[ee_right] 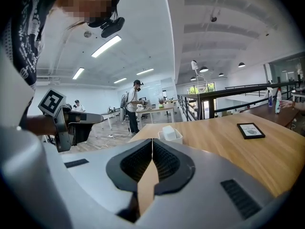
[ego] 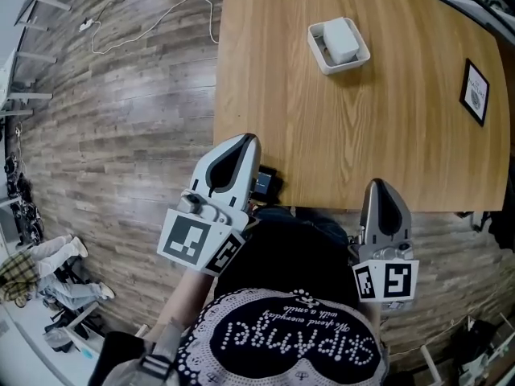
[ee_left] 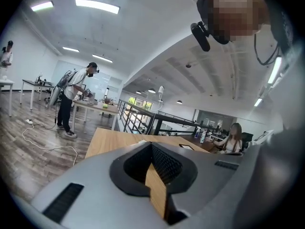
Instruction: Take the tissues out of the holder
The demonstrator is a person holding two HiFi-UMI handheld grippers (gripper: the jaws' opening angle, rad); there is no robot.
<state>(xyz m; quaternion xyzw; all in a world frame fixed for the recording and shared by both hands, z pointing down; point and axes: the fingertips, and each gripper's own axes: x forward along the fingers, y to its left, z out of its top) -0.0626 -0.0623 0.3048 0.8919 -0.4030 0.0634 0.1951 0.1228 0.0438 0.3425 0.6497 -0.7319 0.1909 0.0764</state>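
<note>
Left claw (ego: 246,141): jaws together, nothing in them. It sits at the near edge of the light wooden worktop (ego: 386,143), well short of the holder and to its left.
Right claw (ego: 378,186): same, closed and empty, well short of the holder and slightly to its right.
The shallow white square holder (ego: 319,53) stands alone further in. The white folded tissue stack (ego: 341,40) lies inside it, with its top proud of the rim.
A black-framed card (ego: 475,92) lies well to the holder's right.
Handling guess: the tissues are light, soft and compressible, and will likely slump or shed sheets if pinched at a corner. The holder looks light too and may lift with them.
Suggest opening one claw and pinching the stack across its exposed sides, mid-length. The other claw pins the holder's rim.
</note>
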